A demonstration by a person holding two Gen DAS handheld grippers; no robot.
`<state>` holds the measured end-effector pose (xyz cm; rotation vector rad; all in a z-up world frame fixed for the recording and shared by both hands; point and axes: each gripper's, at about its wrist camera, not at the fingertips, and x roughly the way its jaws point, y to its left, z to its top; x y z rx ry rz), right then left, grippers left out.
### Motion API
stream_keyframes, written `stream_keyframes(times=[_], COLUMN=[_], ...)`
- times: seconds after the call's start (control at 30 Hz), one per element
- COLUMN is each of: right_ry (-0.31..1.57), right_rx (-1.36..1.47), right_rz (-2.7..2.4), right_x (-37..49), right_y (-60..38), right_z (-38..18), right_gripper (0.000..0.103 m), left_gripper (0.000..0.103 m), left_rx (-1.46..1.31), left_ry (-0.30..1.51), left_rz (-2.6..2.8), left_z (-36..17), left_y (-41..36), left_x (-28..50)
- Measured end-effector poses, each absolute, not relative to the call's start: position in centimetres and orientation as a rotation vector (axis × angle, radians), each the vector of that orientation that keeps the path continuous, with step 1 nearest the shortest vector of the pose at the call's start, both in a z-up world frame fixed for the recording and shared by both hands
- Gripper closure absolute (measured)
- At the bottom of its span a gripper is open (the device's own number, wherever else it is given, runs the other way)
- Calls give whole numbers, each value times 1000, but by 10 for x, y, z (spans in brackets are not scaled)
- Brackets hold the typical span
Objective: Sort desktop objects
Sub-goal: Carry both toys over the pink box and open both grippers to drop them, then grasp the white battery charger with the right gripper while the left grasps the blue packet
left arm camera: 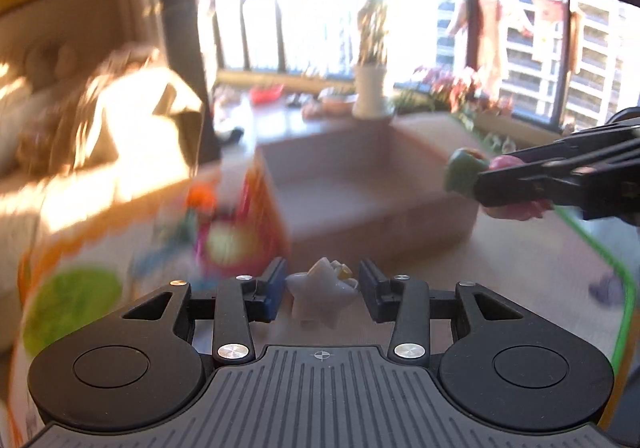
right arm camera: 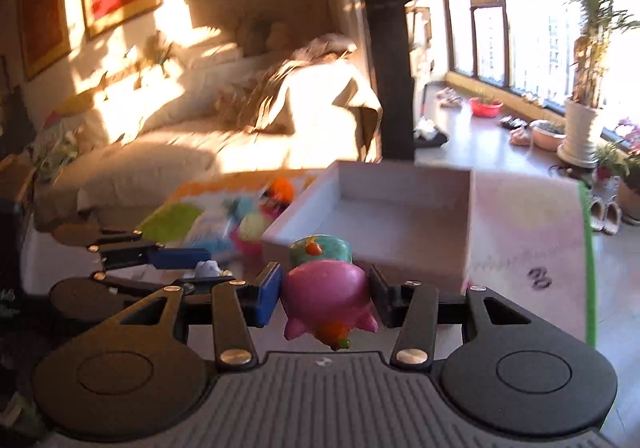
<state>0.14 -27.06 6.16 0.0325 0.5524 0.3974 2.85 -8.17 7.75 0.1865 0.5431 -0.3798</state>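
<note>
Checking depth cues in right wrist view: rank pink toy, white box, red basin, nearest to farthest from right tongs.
1. Pink toy, between the right tongs.
2. White box, straight ahead on the mat.
3. Red basin, on the floor by the windows, upper right.

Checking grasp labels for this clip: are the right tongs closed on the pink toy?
Yes: in the right wrist view, both pads of the right tongs press against the sides of the pink toy.

Your way into the open-topped shallow grey box (right arm camera: 400, 215) is free; the heap of bright plush toys (right arm camera: 248, 215) crowds its left wall.
</note>
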Motion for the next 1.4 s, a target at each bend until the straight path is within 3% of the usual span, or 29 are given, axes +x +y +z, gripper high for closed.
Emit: stream_keyframes(times=[0.2, 0.37, 0.43, 0.67, 0.97, 1.23, 1.4], right_ry=[539, 575, 577, 574, 632, 685, 697], right_rx=[61, 63, 73, 93, 73, 98, 115], right_rz=[278, 214, 205, 164, 199, 237, 231], right_x=[75, 106, 99, 51, 20, 12, 10], right_y=[-278, -280, -284, -297, -274, -264, -265], right_z=[66, 48, 39, 18, -5, -18, -18], right_gripper=[54, 52, 49, 37, 26, 23, 22], left_gripper=[57, 32, 29, 27, 24, 13, 13], left_rx=[189, 165, 183, 144, 117, 117, 79], left_ry=[434, 456, 491, 667, 659, 679, 715], left_rz=[-373, -372, -368, -295, -247, -257, -301], left_z=[94, 90, 78, 26, 16, 9, 5], left_y=[-116, -98, -82, -25, -18, -14, -11], left_x=[96, 92, 70, 39, 45, 48, 53])
